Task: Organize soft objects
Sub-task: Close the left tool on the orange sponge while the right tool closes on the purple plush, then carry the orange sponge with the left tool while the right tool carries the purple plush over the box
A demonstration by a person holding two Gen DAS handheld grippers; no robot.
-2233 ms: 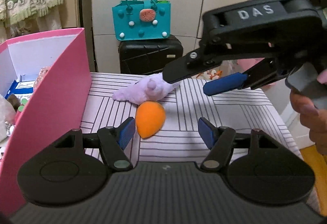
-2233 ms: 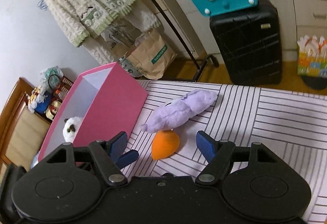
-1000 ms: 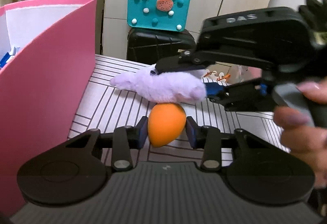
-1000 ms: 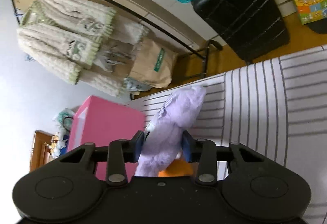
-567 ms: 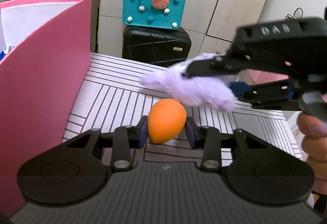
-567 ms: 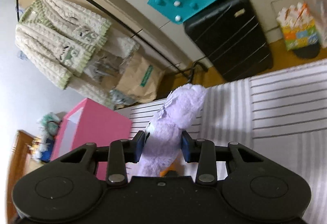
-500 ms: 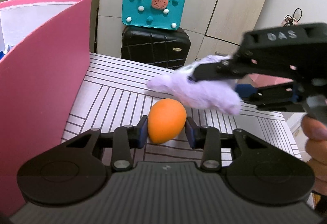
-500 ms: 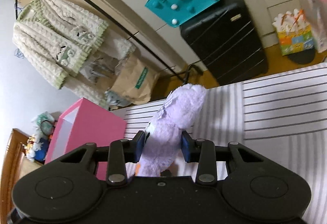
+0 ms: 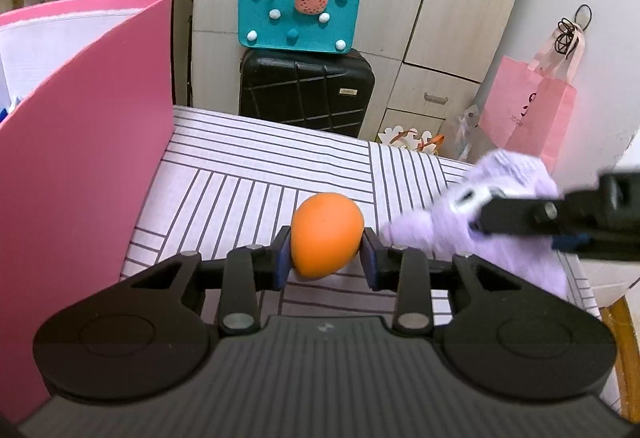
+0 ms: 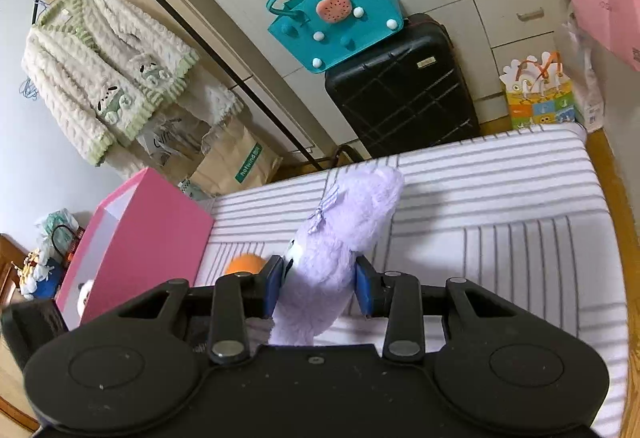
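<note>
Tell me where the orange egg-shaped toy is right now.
In the left wrist view the orange egg-shaped toy sits low and central, clamped between the left gripper pads over the striped table, with the pink box to its left and the purple plush to its right.

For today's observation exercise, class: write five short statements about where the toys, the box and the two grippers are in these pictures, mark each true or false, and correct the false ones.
1. The left gripper has the orange egg-shaped toy between its pads. True.
2. The right gripper is empty. False: it is shut on the purple plush toy.
3. The pink box stands at the left side of the striped table. True.
4. The teal handbag lies on the striped table. False: it sits on top of the black suitcase.
5. The pink box is empty. False: a small white plush shows inside.
</note>
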